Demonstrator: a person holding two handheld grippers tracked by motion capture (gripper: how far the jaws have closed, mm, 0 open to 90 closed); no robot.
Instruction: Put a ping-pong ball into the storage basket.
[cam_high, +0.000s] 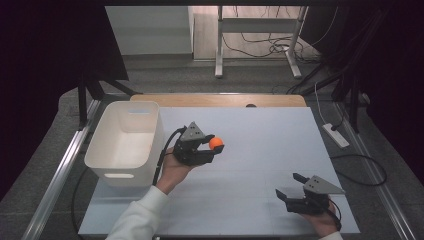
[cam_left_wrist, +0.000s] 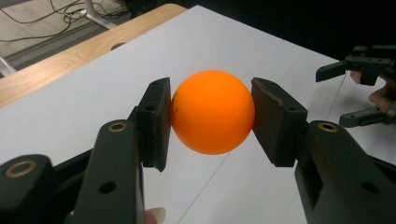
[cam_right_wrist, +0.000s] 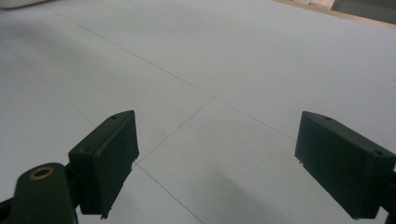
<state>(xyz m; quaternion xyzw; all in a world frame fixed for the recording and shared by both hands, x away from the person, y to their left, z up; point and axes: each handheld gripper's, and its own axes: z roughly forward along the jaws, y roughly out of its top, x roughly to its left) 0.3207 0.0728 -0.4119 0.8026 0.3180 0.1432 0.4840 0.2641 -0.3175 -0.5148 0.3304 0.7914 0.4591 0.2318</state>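
An orange ball (cam_high: 216, 143) (cam_left_wrist: 212, 112) is clamped between the two black pads of my left gripper (cam_high: 214, 146) (cam_left_wrist: 211, 122), which is shut on it and held above the white table top just right of the white bin (cam_high: 125, 145). My right gripper (cam_high: 290, 187) (cam_right_wrist: 219, 163) rests low near the table's front right corner, its jaws wide apart with nothing between them. In the left gripper view the right gripper (cam_left_wrist: 362, 93) shows farther off at the right, open.
The white bin stands at the table's left side with no contents that I can make out. The white board (cam_high: 260, 150) covers a wooden table whose edge (cam_high: 220, 100) shows at the back. A desk frame and cables lie on the floor beyond.
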